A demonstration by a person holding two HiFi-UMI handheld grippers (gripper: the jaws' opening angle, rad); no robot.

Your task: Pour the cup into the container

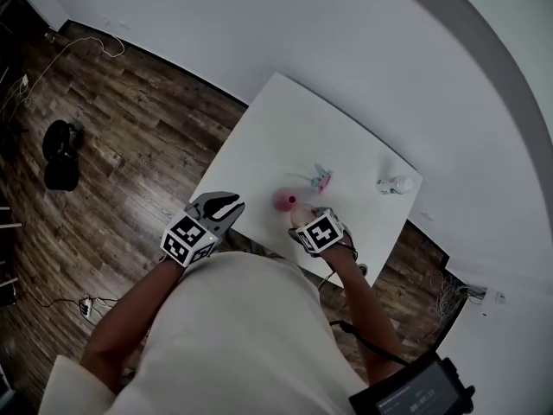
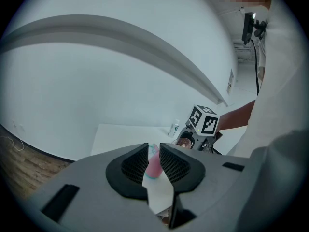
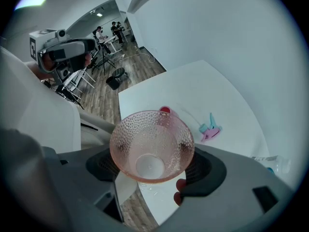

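Observation:
My right gripper (image 3: 152, 167) is shut on a pink dimpled glass cup (image 3: 152, 146), whose mouth faces the camera and shows nothing inside. In the head view that gripper (image 1: 304, 219) hangs over the near edge of the white table (image 1: 259, 150). Just beyond it stands a small pink container (image 1: 285, 200), which shows past the cup's rim in the right gripper view (image 3: 165, 111). My left gripper (image 1: 223, 206) hovers by the table's near left edge. It is open by a narrow gap and holds nothing. Between its fingertips (image 2: 153, 151) I see the pink container (image 2: 154, 164) in the distance.
A pink and teal object (image 1: 320, 178) lies on the table past the container. A small clear bottle (image 1: 396, 184) lies near the far right corner. Wood floor (image 1: 130, 145) surrounds the table, with a dark bag (image 1: 59, 154) on it at the left.

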